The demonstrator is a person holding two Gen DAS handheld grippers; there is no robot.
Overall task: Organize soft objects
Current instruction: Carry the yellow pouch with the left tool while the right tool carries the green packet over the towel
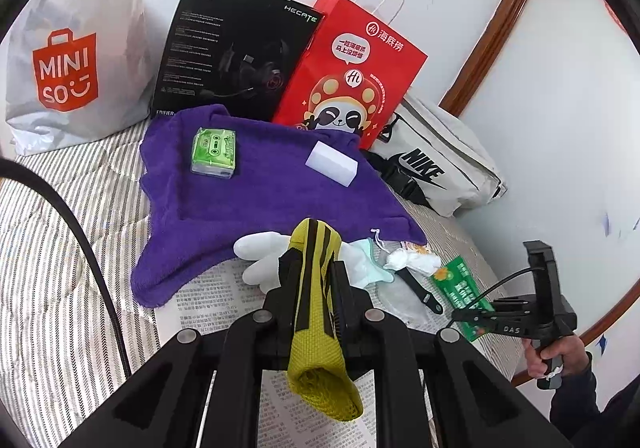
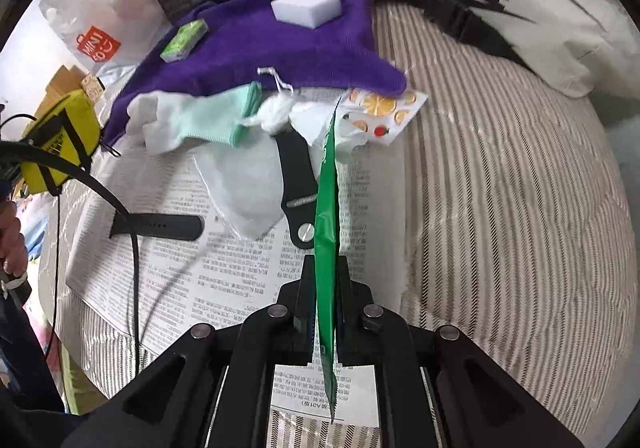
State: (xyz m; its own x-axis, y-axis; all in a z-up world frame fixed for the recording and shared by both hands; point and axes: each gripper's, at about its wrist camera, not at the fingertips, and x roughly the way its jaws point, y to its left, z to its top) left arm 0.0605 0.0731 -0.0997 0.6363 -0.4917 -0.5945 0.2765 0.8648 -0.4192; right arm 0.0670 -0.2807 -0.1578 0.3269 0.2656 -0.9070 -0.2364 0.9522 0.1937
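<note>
- Left gripper (image 1: 310, 268): jaws pinching a yellow-and-black sock (image 1: 316, 312), which hangs down between the fingers and over the newspaper (image 1: 208, 300).
- Right gripper (image 2: 325, 268): jaws pressed onto a thin green packet (image 2: 326, 207), seen edge-on in the right wrist view; in the left wrist view, at 4 o'clock, held by a hand (image 1: 554, 352).
- Surface: bed with striped cover (image 2: 500, 207); newspaper spread flat on it, under most of the small items.
- Purple towel (image 1: 256, 187) laid out at centre, lower edge overlapping the newspaper.
- On the towel: green tissue pack (image 1: 214, 151) at 11 o'clock, white sponge block (image 1: 332, 163) at 1 o'clock, well apart.
- At the towel's lower edge: white plush piece (image 1: 260, 260), mint-and-white sock (image 2: 200, 119), wad of white cotton (image 2: 276, 111), fruit sticker sheet (image 2: 380, 107).
- Black watch strap (image 2: 296, 183) on a clear plastic bag (image 2: 244, 187); second strap (image 2: 160, 226) at 9 o'clock on the newspaper.
- Along the wall (image 1: 540, 107) at 12 o'clock: white MINISO bag (image 1: 76, 47), black headset box (image 1: 236, 47), red paper bag (image 1: 352, 67); white NIKE bag (image 1: 440, 163) at 2 o'clock.
- Wooden trim (image 1: 496, 23) running diagonally across the white wall.
</note>
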